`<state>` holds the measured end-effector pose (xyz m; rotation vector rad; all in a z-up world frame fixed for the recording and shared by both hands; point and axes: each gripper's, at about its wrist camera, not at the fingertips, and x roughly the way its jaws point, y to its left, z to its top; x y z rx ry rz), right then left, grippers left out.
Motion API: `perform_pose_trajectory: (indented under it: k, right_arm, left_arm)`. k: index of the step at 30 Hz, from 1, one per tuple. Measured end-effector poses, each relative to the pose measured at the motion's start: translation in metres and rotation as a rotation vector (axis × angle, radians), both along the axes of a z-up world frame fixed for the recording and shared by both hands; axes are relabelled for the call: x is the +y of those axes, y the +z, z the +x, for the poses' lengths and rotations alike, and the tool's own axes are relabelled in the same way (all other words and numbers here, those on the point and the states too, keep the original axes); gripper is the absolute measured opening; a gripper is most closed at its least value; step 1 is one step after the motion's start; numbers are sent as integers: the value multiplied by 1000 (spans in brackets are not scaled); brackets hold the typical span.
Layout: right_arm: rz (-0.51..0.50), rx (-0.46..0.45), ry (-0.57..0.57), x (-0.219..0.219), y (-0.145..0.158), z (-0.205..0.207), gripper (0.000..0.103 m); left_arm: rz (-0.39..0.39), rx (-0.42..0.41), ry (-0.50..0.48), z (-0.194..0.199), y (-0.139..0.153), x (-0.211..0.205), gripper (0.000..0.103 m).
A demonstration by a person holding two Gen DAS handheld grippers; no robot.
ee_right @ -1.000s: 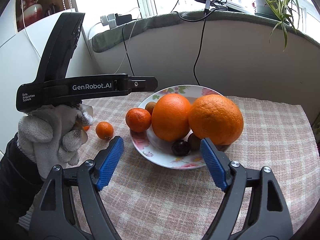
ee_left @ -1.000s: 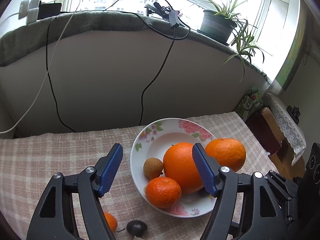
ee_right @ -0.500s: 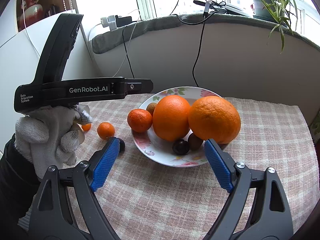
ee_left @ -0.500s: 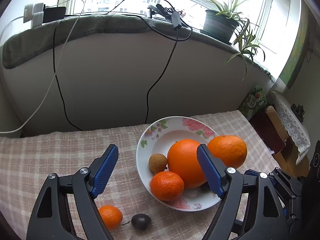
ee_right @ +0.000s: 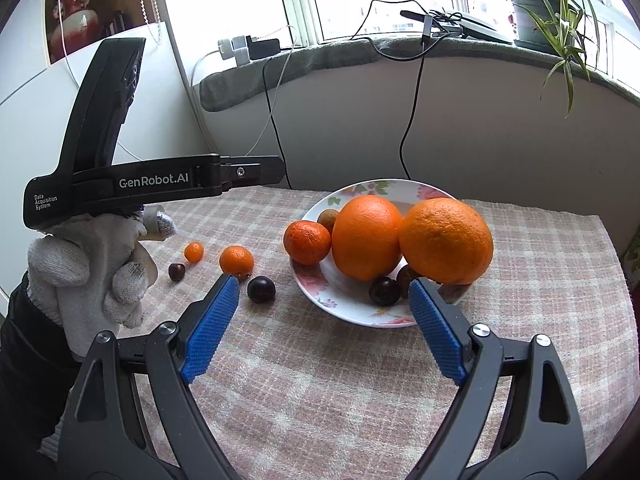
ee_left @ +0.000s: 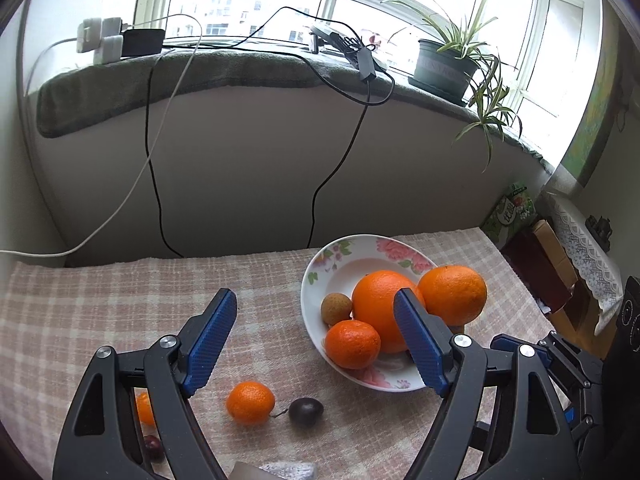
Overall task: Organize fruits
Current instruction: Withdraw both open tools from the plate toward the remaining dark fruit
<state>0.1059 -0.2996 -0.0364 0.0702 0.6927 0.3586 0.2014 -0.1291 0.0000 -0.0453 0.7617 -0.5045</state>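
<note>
Fruits sit partly in and partly beside a white floral-rimmed ceramic plate (ee_left: 320,268) on the bench, which is covered by a pink-and-cream checked cloth (ee_left: 120,296). From the left wrist view, the plate holds two large oranges (ee_left: 380,304), a smaller mandarin (ee_left: 352,344) at its near rim and a small brown round fruit (ee_left: 336,309) just left of the oranges. Near the plate, on the cloth to its lower left, lie a small mandarin (ee_left: 250,402) and a dark plum-like fruit (ee_left: 305,412) close together; further from the plate, partly hidden behind the left finger, are another small orange fruit (ee_left: 144,408) and a dark red cherry-like fruit (ee_left: 154,446). The left gripper (ee_left: 316,340), with blue-padded black fingers, has just been opening its jaws and they stand wide apart, nothing between the pads. From the right wrist view, the same plate (ee_right: 352,316) shows the two oranges (ee_right: 446,240) side by side, the mandarin (ee_right: 307,242) at the plate's left rim, and two dark small fruits (ee_right: 384,290) at its front edge. Left of the plate on the cloth lie the dark plum-like fruit (ee_right: 261,289), the small mandarin (ee_right: 236,260), a smaller orange fruit (ee_right: 194,251) and a dark red fruit (ee_right: 176,272). The right gripper (ee_right: 324,312) has also just been opening; its jaws are wide apart and empty, hanging in front of the plate. Far left of the plate, a white-gloved hand (ee_right: 92,264) holds the other black gripper body.
</note>
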Motion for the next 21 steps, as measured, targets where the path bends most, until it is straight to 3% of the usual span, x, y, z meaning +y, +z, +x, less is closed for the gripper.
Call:
perform_pose_trajectory:
  k: [21]
  right_arm:
    - [60, 80, 120, 44, -21, 2, 89]
  left_arm:
    - [-46, -19, 187, -51, -4, 116, 79]
